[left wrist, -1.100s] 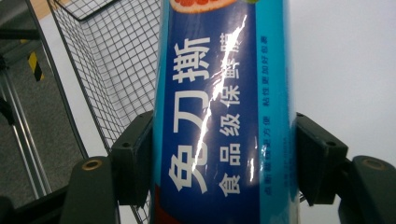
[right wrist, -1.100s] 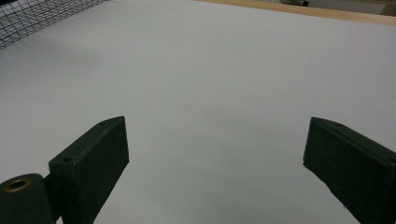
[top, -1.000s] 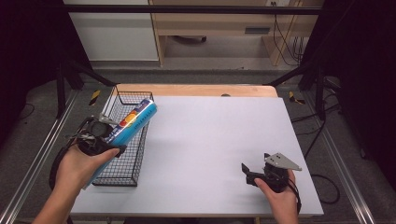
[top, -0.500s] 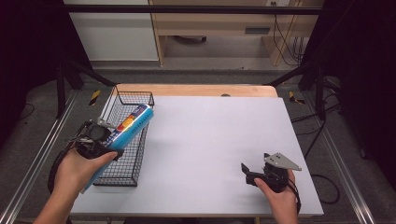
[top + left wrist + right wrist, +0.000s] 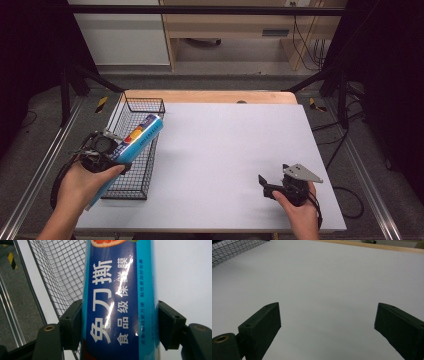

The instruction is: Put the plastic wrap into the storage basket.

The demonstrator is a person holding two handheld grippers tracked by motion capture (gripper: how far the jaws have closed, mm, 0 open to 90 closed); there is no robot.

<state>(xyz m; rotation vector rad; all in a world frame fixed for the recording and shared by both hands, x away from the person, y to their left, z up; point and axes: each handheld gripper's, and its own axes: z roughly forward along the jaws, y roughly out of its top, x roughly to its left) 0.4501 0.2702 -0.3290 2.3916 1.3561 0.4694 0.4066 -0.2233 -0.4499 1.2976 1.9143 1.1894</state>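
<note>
Two grippers, one blue roll held over the basket

Two black jaws of the left gripper [image 5: 120, 325] press flat against the sides of a blue cling-film roll [image 5: 117, 302], one on each side, so the roll fills the gap between them and runs away from the camera along the jaws' own line. In the left gripper view the roll's label carries white Chinese characters on dark blue with a lighter blue stripe, and a bit of an orange fruit picture at the top edge.

From the high view, the left gripper [image 5: 102, 150] sits in the person's left hand [image 5: 85, 182] at the near left edge of the table. The roll [image 5: 131, 150] slants from the hand up toward the far right, its far end tilted upward over the black wire basket [image 5: 145, 102]. The basket stands on the left side of the white tabletop [image 5: 225, 145], lengthwise front to back; the roll crosses above its near half and right rim.

Well apart, at the near right of the table, the right gripper [image 5: 267, 182] rests in the person's right hand [image 5: 300, 210]. Its jaws stand wide apart with nothing between them, pointing left across the bare white surface, with a corner of the basket [image 5: 234, 247] far off at the upper left of the right gripper view.
</note>
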